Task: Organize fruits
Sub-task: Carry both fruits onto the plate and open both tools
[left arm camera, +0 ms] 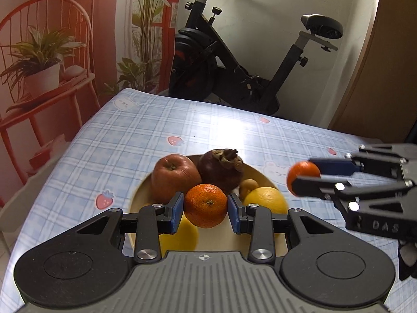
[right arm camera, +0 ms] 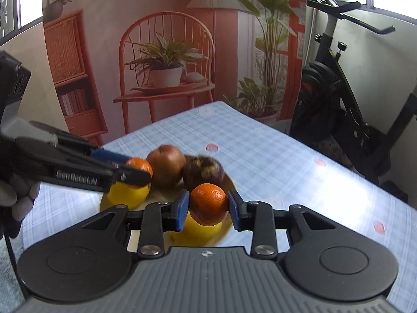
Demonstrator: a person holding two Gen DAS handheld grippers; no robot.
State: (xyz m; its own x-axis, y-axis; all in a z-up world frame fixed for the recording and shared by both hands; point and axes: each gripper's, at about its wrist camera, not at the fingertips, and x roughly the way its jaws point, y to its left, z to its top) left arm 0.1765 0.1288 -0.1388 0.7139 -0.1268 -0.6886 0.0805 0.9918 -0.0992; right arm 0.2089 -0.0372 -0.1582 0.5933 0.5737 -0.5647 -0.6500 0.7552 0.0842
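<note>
A tan bowl (left arm camera: 271, 180) on the checked tablecloth holds a red apple (left arm camera: 173, 173), a dark mangosteen (left arm camera: 221, 169), a small brown fruit (left arm camera: 249, 184) and two lemons (left arm camera: 268, 199). My left gripper (left arm camera: 206, 207) is shut on an orange (left arm camera: 206, 206) above the bowl. My right gripper (right arm camera: 208, 204) is shut on a second orange (right arm camera: 208, 203) above the bowl's near edge (right arm camera: 226, 230). The right gripper also shows in the left wrist view (left arm camera: 303, 174), to the right of the bowl. The left gripper shows in the right wrist view (right arm camera: 138, 168), over a lemon (right arm camera: 127, 195).
The table (left arm camera: 130, 130) is covered with a blue checked cloth with strawberry prints. An exercise bike (left arm camera: 234, 60) stands behind the table's far edge. A printed backdrop with a red chair and plants (right arm camera: 166, 73) hangs at the far left.
</note>
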